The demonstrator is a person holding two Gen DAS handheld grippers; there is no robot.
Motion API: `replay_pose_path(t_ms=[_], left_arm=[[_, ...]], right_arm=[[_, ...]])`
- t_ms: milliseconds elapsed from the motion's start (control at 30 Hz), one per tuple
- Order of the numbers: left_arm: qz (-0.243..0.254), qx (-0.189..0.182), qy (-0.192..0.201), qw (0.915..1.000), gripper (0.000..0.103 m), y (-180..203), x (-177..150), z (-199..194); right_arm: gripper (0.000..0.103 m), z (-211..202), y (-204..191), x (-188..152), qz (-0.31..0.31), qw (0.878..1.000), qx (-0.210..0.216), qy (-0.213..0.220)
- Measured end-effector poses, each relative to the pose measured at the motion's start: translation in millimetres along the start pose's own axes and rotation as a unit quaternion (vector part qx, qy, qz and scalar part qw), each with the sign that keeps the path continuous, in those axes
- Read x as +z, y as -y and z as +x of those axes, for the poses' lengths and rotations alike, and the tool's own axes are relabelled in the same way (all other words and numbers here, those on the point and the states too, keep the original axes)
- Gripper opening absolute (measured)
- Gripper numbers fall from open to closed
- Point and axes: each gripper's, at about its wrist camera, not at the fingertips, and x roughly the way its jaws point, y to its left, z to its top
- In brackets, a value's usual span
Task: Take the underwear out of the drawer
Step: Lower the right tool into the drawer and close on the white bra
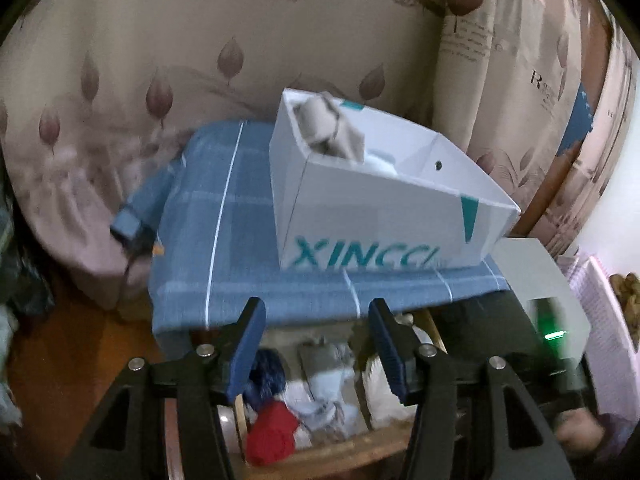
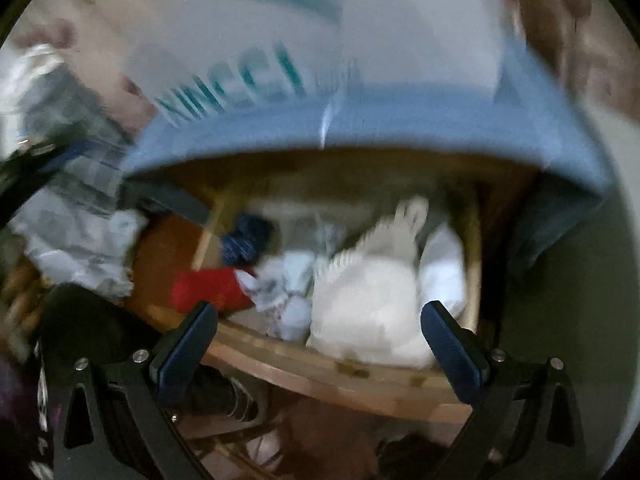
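Underwear (image 2: 360, 300) lay heaped in open wooden drawer (image 2: 340, 376), directly ahead of and below both pairs of jaws. From left: red bundle (image 2: 212, 288), dark blue roll (image 2: 246, 236), pale blue crumple (image 2: 288, 280), big white piece at right. Left gripper (image 1: 318, 340) hovered over drawer's back part, jaws partly open, nothing between. Right gripper (image 2: 318, 344) hung at front rim, jaws wide, empty, framing white piece; judged nearer. Blue checked cloth (image 1: 240, 208) overhung drawer's rear; white box (image 1: 380, 200) sat on top. Long axis of white piece unclear through blur.
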Motion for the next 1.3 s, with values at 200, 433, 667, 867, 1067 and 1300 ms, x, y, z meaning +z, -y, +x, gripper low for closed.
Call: replay_pose_path(t_ms=[200,433,667,867,1067,1300], left_arm=[[-0.025,-0.025,-0.002,0.9994,0.055,-16,-17,0],[-0.053,-0.064,-0.002,0.9965,0.055,-26,-17,4],[-0.033,-0.074,-0.003,0.9967,0.055,-16,-20,4],[-0.02,-0.078,-0.007,0.9968,0.055,-9,-22,6],[-0.021,-0.078,-0.011,0.9967,0.055,-10,-23,7],[-0.038,-0.087,-0.011,0.9955,0.055,-16,-23,8]], right_arm=[[0.1,69,-37,4,-0.03,0.993,-0.098,-0.056],[0.1,115,-45,17,-0.038,0.977,-0.189,-0.092],[0.1,145,-40,23,-0.055,0.957,-0.247,-0.144],[0.1,159,-31,29,-0.058,0.948,-0.257,-0.177],[0.086,155,-7,29,-0.056,0.947,-0.255,-0.187],[0.048,123,15,27,-0.052,0.965,-0.205,-0.154]])
